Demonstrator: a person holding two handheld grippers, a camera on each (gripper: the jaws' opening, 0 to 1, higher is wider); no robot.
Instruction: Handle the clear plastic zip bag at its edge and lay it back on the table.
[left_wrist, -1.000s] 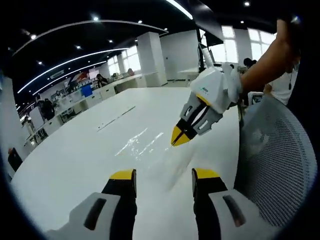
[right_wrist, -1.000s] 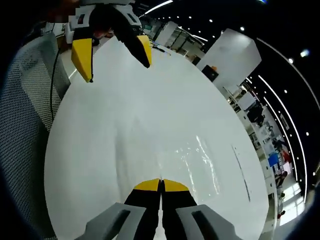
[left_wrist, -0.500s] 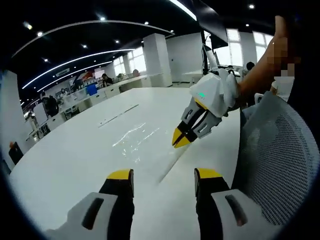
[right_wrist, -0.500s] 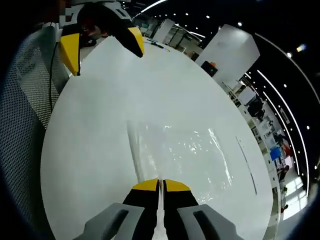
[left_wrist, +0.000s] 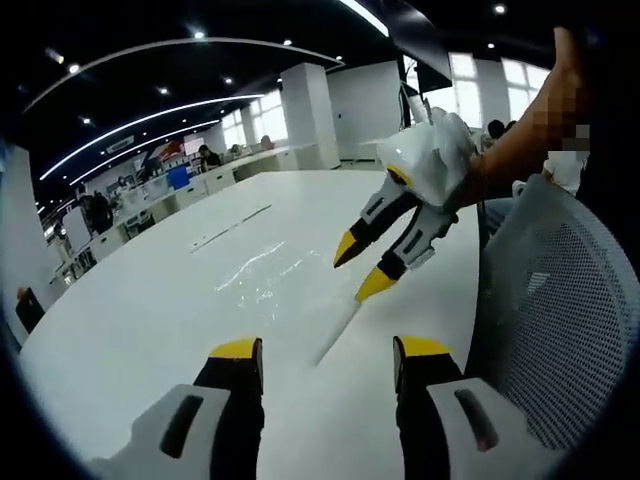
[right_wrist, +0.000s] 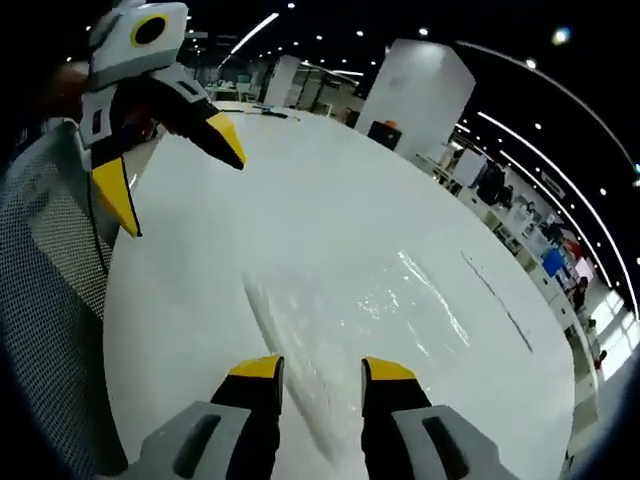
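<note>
Now the right gripper (right_wrist: 320, 368), clamped on the clear zip bag (right_wrist: 350, 310) half a second before, stood with jaws apart; the bag lay flat on the white table (right_wrist: 300, 200) at frame centre. Left gripper (left_wrist: 325, 348) stayed wide, so the laying seemed done.

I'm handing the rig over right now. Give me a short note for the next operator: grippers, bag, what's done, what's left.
Right gripper: open, holding nothing, just above the near edge of the clear plastic zip bag.
Left gripper: open, empty, raised off the white table beside a mesh chair back.
Bag: appears to lie flat on the table, free of both grippers.
Done: bag laid back down, by the look of it.
Left: probably only pulling both grippers clear; check that the bag lies flat.
</note>
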